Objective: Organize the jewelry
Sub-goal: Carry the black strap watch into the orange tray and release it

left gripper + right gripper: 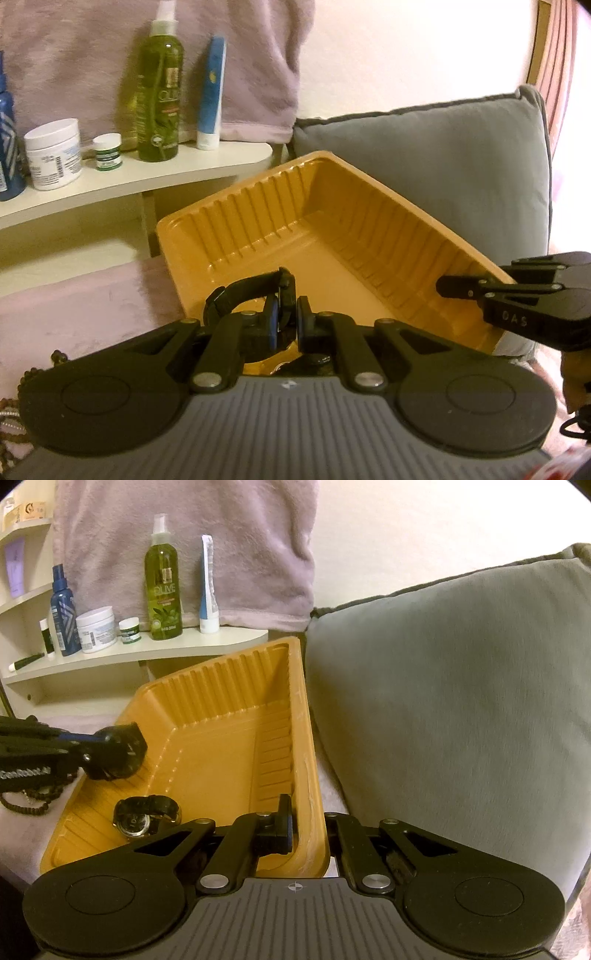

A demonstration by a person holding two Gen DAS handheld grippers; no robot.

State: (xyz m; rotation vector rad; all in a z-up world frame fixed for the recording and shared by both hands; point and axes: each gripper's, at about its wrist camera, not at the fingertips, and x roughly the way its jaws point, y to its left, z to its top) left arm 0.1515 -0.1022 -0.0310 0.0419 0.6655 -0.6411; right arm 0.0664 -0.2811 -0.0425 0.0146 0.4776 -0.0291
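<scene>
Item: orange tray [207, 738], right gripper [308, 827] pinching its near wall to steady it. Our left gripper [287, 325] clamps a black watch [251, 291] for deposit beside another watch [144, 816].

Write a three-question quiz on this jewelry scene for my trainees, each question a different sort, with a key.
1. True or false: the right claw is shut on the tray wall.
2. What does the left claw hold? A) beads B) watch C) jar
3. Fill in: a second watch lies in the ____.

Key: 1 true; 2 B, a black watch; 3 tray.
</scene>
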